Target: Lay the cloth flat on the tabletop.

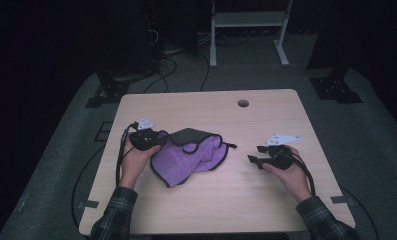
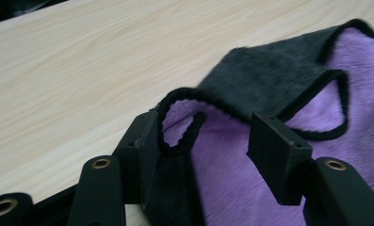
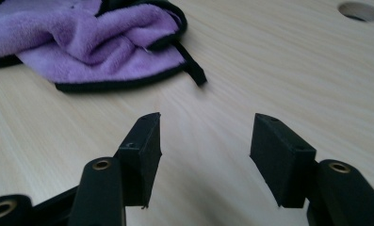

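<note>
A purple microfibre cloth (image 1: 193,156) with a black hem and a dark grey reverse lies crumpled on the pale wooden table (image 1: 211,205), a little left of the middle. One grey flap is folded over its far side, and the folds hide how much of the cloth lies underneath. A short black hanging loop (image 1: 229,145) sticks out from its right edge onto the bare wood.

The left gripper (image 1: 158,141) sits at the cloth's left edge. In the left gripper view its jaws stand partly apart with cloth (image 2: 269,80) between them: a curl of black hem (image 2: 177,123) rests against the inner face of the left jaw, while the right jaw has purple pile beside it with a visible gap. The pads are not pressing the fabric, so nothing is gripped. The lower edge of that view cuts off the cloth beneath the jaws.

The right gripper (image 1: 255,156) hovers well to the right of the cloth, its jaws pointing left toward it. In the right gripper view they stand partly apart with only bare table (image 3: 269,70) between them; the cloth (image 3: 95,44) lies farther off at upper left, cropped by the frame.

A round cable hole (image 1: 243,103) sits near the table's far edge. Plaid sleeves (image 1: 115,212) enter from the bottom. The room beyond the table is too dark to read, apart from a white stand (image 1: 248,30).
</note>
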`<state>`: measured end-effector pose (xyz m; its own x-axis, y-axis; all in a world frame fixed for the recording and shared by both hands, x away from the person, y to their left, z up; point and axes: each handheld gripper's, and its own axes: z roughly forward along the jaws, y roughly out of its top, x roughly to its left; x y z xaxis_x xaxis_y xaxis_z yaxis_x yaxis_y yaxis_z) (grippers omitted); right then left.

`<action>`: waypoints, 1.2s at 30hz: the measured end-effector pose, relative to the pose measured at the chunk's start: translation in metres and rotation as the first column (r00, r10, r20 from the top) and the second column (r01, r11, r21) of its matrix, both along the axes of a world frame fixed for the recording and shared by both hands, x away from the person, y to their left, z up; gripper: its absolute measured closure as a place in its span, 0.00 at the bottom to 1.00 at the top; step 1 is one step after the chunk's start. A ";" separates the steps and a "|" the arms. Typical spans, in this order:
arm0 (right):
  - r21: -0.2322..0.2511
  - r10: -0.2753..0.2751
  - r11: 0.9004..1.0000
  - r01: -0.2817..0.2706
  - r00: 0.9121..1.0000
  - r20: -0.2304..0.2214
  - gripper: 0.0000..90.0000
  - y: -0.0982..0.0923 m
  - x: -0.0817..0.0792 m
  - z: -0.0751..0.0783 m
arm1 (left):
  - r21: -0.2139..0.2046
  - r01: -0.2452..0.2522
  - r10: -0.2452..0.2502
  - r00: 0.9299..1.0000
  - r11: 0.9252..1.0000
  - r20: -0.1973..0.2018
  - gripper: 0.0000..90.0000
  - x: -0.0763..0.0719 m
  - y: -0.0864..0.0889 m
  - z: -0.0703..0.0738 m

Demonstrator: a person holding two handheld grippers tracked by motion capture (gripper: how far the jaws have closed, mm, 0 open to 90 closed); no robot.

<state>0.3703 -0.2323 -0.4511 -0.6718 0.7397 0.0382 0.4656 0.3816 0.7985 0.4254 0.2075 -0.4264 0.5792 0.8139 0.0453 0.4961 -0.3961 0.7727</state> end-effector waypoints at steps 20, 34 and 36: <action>-0.046 0.274 0.960 -0.275 0.961 -0.032 0.53 0.109 0.018 -0.027 | 0.102 0.182 -0.179 0.983 0.978 -0.033 0.47 -0.007 -0.066 -0.015; -0.065 0.270 0.959 -0.274 0.960 -0.072 0.93 0.109 0.021 -0.022 | 0.101 0.204 -0.197 0.978 0.974 -0.076 0.95 0.021 -0.075 -0.024; -0.060 0.261 0.962 -0.266 0.962 -0.077 0.93 0.102 0.021 -0.019 | 0.066 0.173 -0.169 0.984 0.983 -0.063 0.97 0.021 -0.069 -0.018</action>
